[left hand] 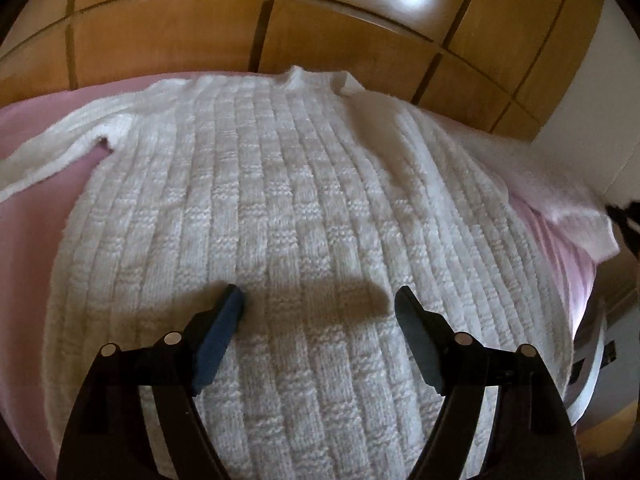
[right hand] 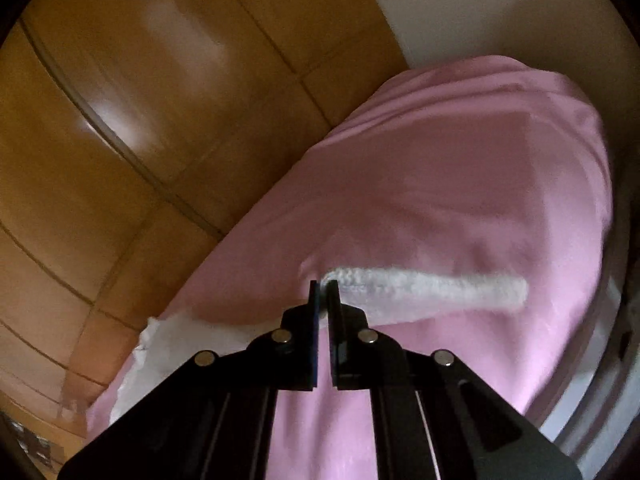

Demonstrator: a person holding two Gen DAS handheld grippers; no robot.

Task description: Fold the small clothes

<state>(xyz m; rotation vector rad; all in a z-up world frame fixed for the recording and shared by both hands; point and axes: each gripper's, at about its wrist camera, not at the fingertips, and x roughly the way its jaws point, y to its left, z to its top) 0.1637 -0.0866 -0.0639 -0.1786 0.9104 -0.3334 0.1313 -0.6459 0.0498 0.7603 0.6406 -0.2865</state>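
A white ribbed knit sweater (left hand: 280,184) lies flat on a pink sheet (left hand: 36,240), collar at the far side, one sleeve stretched left. My left gripper (left hand: 320,300) is open and hovers over the sweater's lower body, holding nothing. In the right wrist view my right gripper (right hand: 323,286) is shut on the sweater's sleeve (right hand: 432,286), which hangs lifted and trails to the right above the pink sheet (right hand: 460,184). That sleeve also shows at the right edge of the left wrist view (left hand: 576,216), blurred.
A wooden wardrobe (left hand: 248,28) with panelled doors stands just behind the bed. A pale wall (right hand: 480,12) is at the right. The bed's edge drops off at the right (left hand: 580,308), with a white object (left hand: 592,376) below it.
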